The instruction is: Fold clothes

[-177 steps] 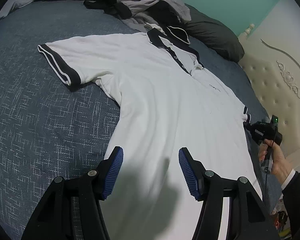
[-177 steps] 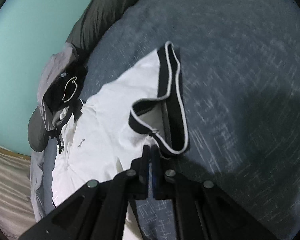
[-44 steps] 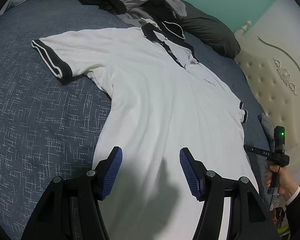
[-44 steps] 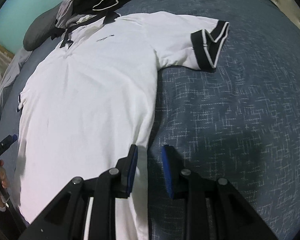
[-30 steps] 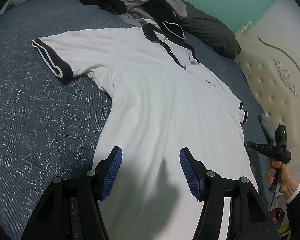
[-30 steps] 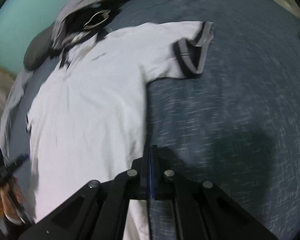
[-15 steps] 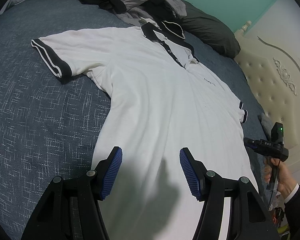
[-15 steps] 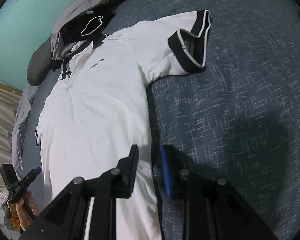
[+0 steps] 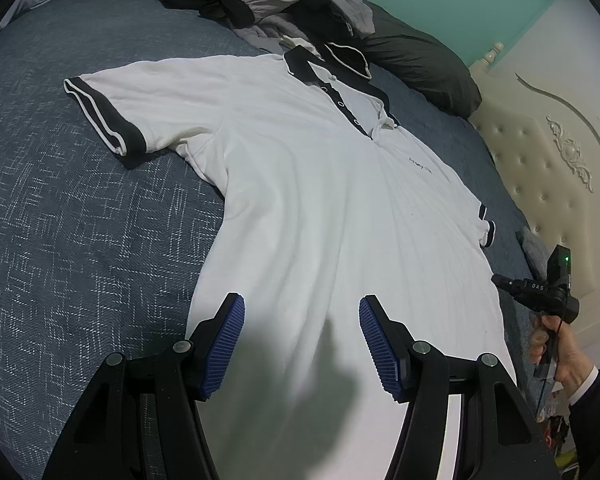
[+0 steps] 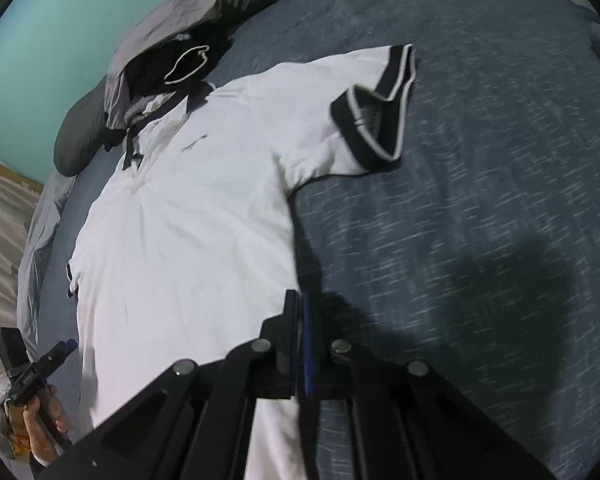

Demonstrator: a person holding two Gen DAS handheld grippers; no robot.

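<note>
White polo (image 9: 320, 208) lies flat, face up, on the blue bed (image 9: 80, 220), collar toward the pillows and both sleeves spread. Left gripper (image 9: 300, 340) hovers released over the lower body of the shirt, nothing between its jaws. Right gripper (image 10: 300, 320) is clenched at the shirt's side edge near the hem; whether cloth is actually pinched I cannot tell (the jaws hide the seam).

Risk, as I judge it: if the right gripper closed on nothing, or caught bedding with the shirt, lifting would leave the fold crooked or drag the cover. A one-sided pull could also skew the shirt, since the left gripper holds nothing.

Left view alone shows the cream headboard (image 9: 552, 168) and the placket buttons. Right view alone shows the right sleeve's cuff (image 10: 376, 120) lying open, and the left gripper from outside.
</note>
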